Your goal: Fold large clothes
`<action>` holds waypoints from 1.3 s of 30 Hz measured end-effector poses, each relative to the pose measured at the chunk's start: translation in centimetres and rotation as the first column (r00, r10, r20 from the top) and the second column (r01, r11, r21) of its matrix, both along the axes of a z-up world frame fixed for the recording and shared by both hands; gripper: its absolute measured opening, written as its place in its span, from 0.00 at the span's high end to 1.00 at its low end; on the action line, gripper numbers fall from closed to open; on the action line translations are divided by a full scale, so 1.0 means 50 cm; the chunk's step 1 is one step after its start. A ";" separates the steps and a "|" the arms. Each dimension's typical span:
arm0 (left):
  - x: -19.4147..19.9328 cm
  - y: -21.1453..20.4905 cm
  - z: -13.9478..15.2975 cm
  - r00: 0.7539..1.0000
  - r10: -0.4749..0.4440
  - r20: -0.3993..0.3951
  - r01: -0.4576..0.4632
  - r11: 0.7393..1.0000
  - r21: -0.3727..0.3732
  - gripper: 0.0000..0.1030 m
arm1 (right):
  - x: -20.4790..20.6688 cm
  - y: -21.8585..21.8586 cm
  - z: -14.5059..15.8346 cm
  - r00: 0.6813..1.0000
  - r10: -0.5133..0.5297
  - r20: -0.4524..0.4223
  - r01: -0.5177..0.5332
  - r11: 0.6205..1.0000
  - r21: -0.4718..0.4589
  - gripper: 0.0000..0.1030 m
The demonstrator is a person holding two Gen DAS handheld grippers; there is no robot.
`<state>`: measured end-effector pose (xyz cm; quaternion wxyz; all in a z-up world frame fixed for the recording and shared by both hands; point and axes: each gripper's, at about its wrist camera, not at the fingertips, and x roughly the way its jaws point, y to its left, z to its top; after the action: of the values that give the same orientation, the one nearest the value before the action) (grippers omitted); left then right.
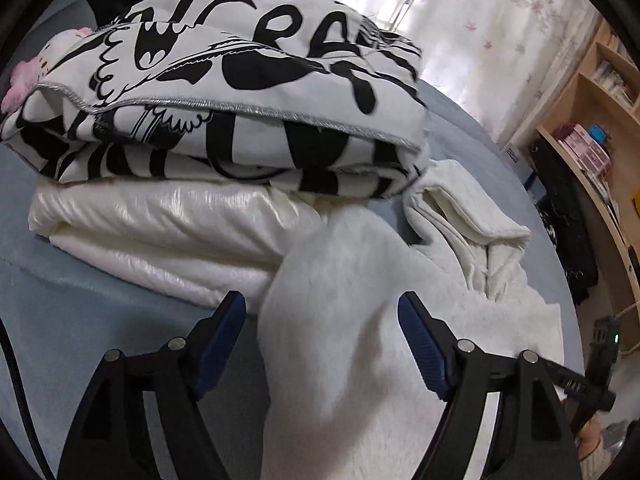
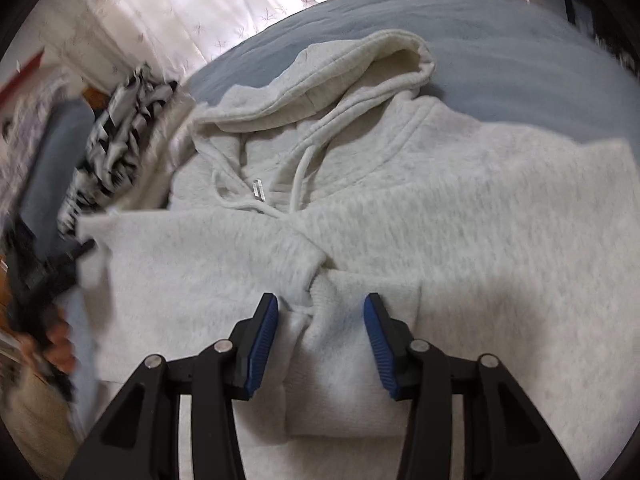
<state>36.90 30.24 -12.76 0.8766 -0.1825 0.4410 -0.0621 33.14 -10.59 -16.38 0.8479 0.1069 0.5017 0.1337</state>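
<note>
A light grey hoodie [image 2: 480,200] lies face up on the blue bed [image 2: 520,40], hood [image 2: 360,68] at the far end. Both sleeves are folded across the chest and cross near the middle. My right gripper [image 2: 320,320] hovers over the crossing, open about halfway. A sleeve cuff [image 2: 344,380] lies flat between its blue pads, with no clear pinch. In the left wrist view my left gripper [image 1: 320,320] stands wide open over the hoodie's pale sleeve [image 1: 340,280], which runs between the pads without touching them.
A stack of folded clothes sits left of the hoodie: a black-and-white printed garment [image 1: 240,80] on a shiny white one [image 1: 160,220]. A wooden shelf [image 1: 592,120] stands to the right and white curtains [image 1: 480,20] behind. A blurred hand [image 2: 56,350] shows at the left edge.
</note>
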 end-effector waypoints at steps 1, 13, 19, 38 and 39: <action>0.014 0.002 -0.004 1.000 0.018 -0.013 -0.018 1.000 0.015 0.25 | 0.000 0.006 -0.001 1.000 0.005 0.012 -0.005 0.999 -0.041 0.58; 0.069 -0.040 -0.038 0.985 -0.001 -0.170 0.036 0.979 0.202 0.20 | 0.006 0.001 0.003 1.000 -0.007 0.022 0.009 0.996 -0.084 0.58; -0.038 0.011 -0.012 0.987 -0.066 -0.144 0.080 0.993 0.087 0.20 | -0.032 -0.060 0.034 0.999 -0.038 0.007 0.038 0.999 0.013 0.56; -0.140 -0.046 -0.137 0.978 -0.074 -0.194 0.091 0.992 0.082 0.20 | -0.055 -0.065 0.012 0.997 -0.076 0.024 0.074 0.995 0.073 0.95; -0.141 -0.048 -0.137 0.978 -0.076 -0.195 0.093 0.992 0.080 0.20 | -0.061 -0.074 0.021 0.995 -0.090 0.045 0.087 0.993 0.075 0.95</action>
<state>29.84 27.84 -19.63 0.8338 -0.1298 0.5330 -0.0618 30.08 -14.31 -15.31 0.8604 0.1569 0.4706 0.1167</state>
